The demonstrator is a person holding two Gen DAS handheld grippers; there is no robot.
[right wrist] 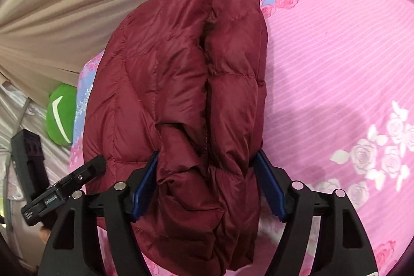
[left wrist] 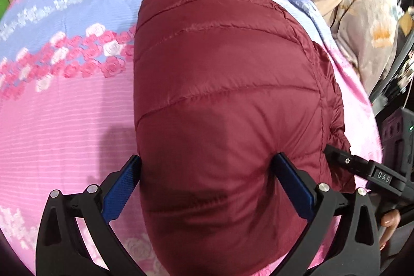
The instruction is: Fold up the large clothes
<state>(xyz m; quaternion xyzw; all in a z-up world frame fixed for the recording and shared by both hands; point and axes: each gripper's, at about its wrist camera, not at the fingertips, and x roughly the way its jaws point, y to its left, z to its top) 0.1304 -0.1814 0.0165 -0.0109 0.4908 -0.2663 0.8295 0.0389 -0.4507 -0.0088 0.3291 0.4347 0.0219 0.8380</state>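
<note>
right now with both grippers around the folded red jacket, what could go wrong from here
1. The puffy maroon jacket bulges between the right gripper pads; the stacked folds could spring apart once let go.
2. The left gripper straddles the jacket's near end and could drag that end when it pulls back.
3. The bundle lies close to the edge of the pink bedspread and may slide off.

Maroon quilted jacket, pink rose-patterned bedsheet

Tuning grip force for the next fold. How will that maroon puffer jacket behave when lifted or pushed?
The maroon puffer jacket looks floppy: it bunches into soft folds between the right claw fingers. Probably light for its bulk, given the puffy quilted panels. Its shiny shell may slide on the pink bedsheet and spring back open after pressing.
</note>
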